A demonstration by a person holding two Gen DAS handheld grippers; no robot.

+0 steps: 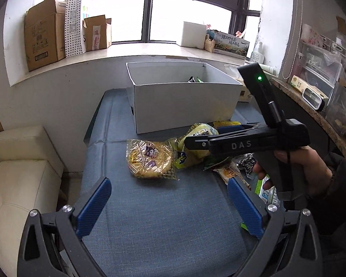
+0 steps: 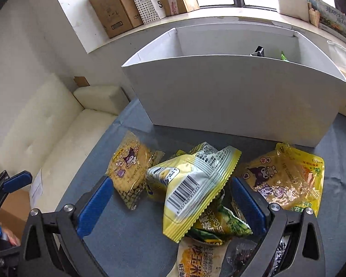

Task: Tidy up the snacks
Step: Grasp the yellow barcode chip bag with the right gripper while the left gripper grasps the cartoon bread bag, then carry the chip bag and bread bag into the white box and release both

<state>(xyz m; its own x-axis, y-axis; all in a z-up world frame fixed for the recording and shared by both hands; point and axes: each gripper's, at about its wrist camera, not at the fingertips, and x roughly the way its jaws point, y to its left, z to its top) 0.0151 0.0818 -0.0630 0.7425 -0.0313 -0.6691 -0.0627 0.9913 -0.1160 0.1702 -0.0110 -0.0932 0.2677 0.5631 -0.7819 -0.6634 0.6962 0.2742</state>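
A white box (image 1: 180, 106) stands at the far end of the blue-clothed table (image 1: 150, 219); it also shows in the right wrist view (image 2: 237, 97) with two snack tips sticking up inside. Snack packets lie in a pile in front of it. A yellow cookie packet (image 1: 150, 159) lies left of the pile and shows in the right wrist view (image 2: 129, 168). My left gripper (image 1: 169, 196) is open and empty above bare cloth. My right gripper (image 2: 170, 196) is open over the pile, its jaws either side of a yellow-and-white packet (image 2: 191, 187). The right gripper (image 1: 196, 142) reaches in from the right.
A cream sofa (image 1: 13, 168) stands left of the table. Cardboard boxes (image 1: 46, 32) and a white foam box (image 1: 191, 34) sit on the windowsill. A cluttered shelf (image 1: 323, 92) runs along the right. A second yellow cookie packet (image 2: 286, 175) lies right of the pile.
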